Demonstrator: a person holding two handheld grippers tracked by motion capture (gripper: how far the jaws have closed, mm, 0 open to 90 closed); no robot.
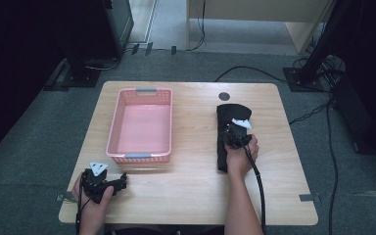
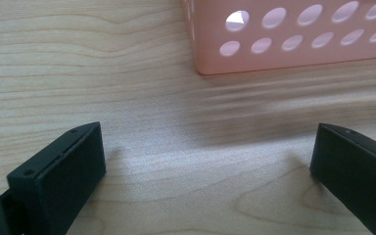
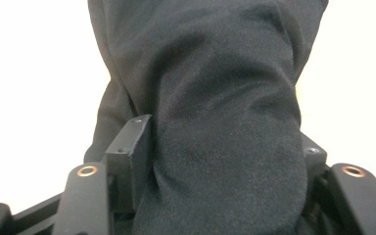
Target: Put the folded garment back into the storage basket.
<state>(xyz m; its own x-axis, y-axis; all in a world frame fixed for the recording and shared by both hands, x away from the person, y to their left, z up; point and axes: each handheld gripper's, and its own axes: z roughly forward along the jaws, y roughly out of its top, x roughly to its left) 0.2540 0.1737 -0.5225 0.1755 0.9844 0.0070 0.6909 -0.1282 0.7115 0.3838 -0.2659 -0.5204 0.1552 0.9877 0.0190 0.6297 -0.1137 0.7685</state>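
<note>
A black cloth (image 1: 231, 112), folded long, lies on the right half of the wooden table (image 1: 191, 186). My right gripper (image 1: 233, 130) sits on top of its middle. In the right gripper view a thick fold of the black cloth (image 3: 215, 73) bulges up between the two jaws, and the right gripper (image 3: 223, 142) is shut on it. My left gripper (image 1: 122, 180) rests low at the table's front left, pointing right. Its jaws stand wide apart in the left gripper view, so the left gripper (image 2: 208, 147) is open over bare wood.
A pink perforated basket (image 1: 113, 122) with nothing in it stands left of centre; its near corner (image 2: 293, 54) is just ahead of the left gripper. A round grommet (image 1: 224, 96) sits at the table's back. Cables (image 1: 303, 116) and stands surround the table on the floor.
</note>
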